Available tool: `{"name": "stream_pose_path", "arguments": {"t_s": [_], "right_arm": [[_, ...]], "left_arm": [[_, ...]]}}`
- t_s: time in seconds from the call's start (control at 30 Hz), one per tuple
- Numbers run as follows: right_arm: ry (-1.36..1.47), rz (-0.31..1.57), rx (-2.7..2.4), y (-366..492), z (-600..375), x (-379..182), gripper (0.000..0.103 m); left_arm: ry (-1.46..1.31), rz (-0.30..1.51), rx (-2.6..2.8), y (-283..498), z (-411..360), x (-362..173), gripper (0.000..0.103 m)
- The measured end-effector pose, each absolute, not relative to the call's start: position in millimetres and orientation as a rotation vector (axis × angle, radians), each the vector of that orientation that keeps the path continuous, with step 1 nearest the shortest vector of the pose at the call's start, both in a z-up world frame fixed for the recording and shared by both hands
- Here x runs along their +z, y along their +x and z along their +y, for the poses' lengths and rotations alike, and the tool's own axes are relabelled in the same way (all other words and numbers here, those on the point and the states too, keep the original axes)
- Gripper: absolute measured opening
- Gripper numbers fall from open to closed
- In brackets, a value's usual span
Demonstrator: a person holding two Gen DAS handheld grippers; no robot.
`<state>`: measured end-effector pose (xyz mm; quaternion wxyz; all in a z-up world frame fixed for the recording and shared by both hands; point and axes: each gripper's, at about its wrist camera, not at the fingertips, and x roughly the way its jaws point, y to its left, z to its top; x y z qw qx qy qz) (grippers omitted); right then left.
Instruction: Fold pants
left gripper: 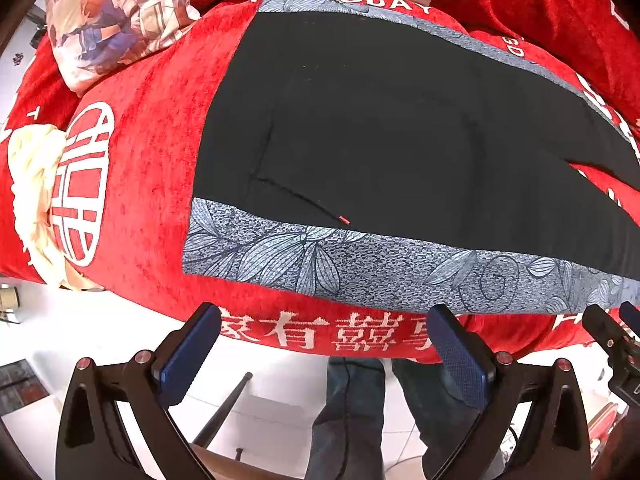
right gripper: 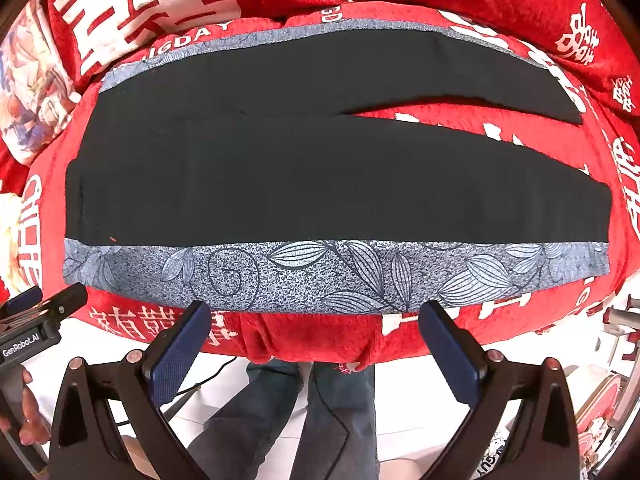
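Left gripper (left gripper: 324, 356): jaws spread wide, nothing between the blue pads (left gripper: 188, 356); it hangs off the near edge of the bed, above the floor tiles (left gripper: 280, 412).

Right gripper (right gripper: 316, 350): likewise spread and empty, beside its partner, just short of the bed edge.

Pants (right gripper: 304, 184): black, with a grey leaf-print side band (right gripper: 320, 276) along each outer seam. Laid flat on the red blanket (right gripper: 360, 340), waist to the left, the two legs parting toward the right.

Handling, as judged: light, limp knit, no stiffness; likely to sag and drag on the plush blanket. Best taken by pinching the near band edge, one gripper by the waist, the other by the cuff (right gripper: 600, 256).

Also present: printed pillow (left gripper: 116, 20), far left.
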<state>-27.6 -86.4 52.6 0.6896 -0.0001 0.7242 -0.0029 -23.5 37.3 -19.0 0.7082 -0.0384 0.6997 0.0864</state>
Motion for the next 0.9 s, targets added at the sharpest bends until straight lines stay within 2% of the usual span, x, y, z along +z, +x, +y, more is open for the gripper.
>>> {"name": "stream_pose_path", "arguments": {"t_s": [0.9], "right_arm": [[0.051, 1.645, 0.016, -24.9, -100.7, 21.8, 0.103]], "left_arm": [[-0.18, 1.57, 0.207, -27.4, 48.0, -45.3, 0.103]]}}
